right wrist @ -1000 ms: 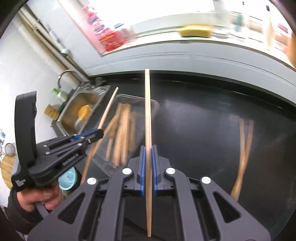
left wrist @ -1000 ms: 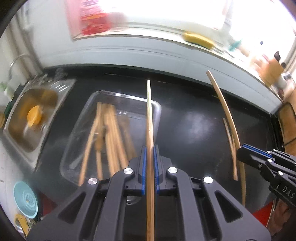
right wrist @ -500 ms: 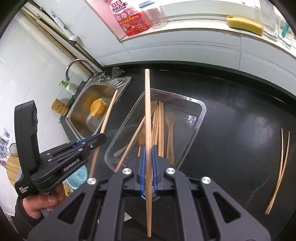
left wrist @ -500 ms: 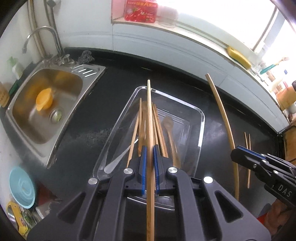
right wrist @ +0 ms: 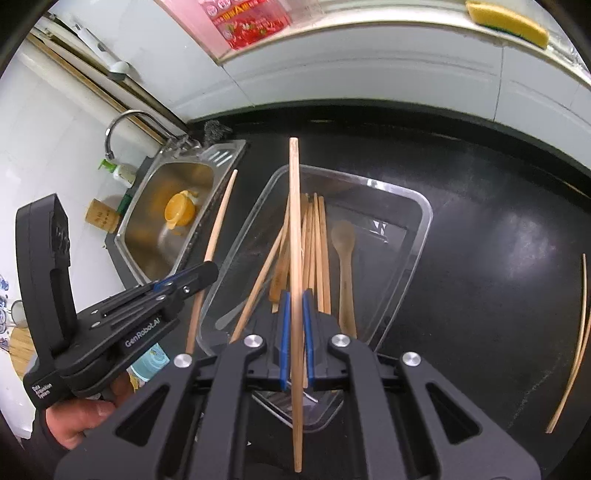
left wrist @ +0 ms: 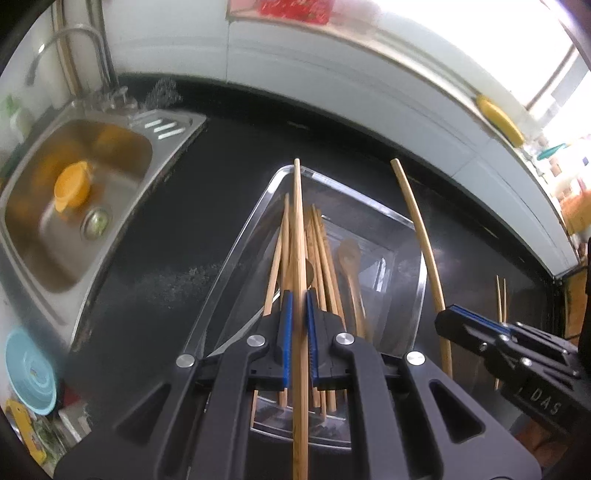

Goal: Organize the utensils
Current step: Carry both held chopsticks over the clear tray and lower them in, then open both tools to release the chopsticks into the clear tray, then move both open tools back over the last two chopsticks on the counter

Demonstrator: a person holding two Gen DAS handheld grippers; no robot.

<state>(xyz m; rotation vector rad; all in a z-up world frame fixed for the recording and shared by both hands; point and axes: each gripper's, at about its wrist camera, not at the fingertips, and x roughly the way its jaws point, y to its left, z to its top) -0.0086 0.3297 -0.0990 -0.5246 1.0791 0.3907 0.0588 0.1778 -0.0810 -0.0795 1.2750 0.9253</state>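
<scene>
Clear plastic tray [right wrist: 413, 254], on the black desk [right wrist: 498, 236] just beside the sink: holds a bundle of wooden chopsticks [right wrist: 314, 240] lying lengthwise, one wooden spoon [right wrist: 344, 254] to their right (bowl end toward the wall), and a pale utensil [right wrist: 236, 314] near the tray's left front corner, too faint to identify.

Steel sink [left wrist: 66, 206], at the desk's left end: holds an orange cup [left wrist: 72, 184]; tap [right wrist: 122, 125] behind it.

Left claw [left wrist: 297, 328]: closed tight on a single chopstick [left wrist: 298, 221], held over the tray.

Right claw [right wrist: 294, 328]: likewise clamped on one chopstick [right wrist: 294, 206], above the tray's left half.

Loose pair of chopsticks [right wrist: 576, 350]: on the desk toward its right edge, well apart from the tray.

Surroundings: white tiled wall; window ledge with a yellow sponge [right wrist: 506, 16] and a red-printed packet [right wrist: 251, 22]; a light blue bowl [left wrist: 29, 373] below the desk's left front corner.
</scene>
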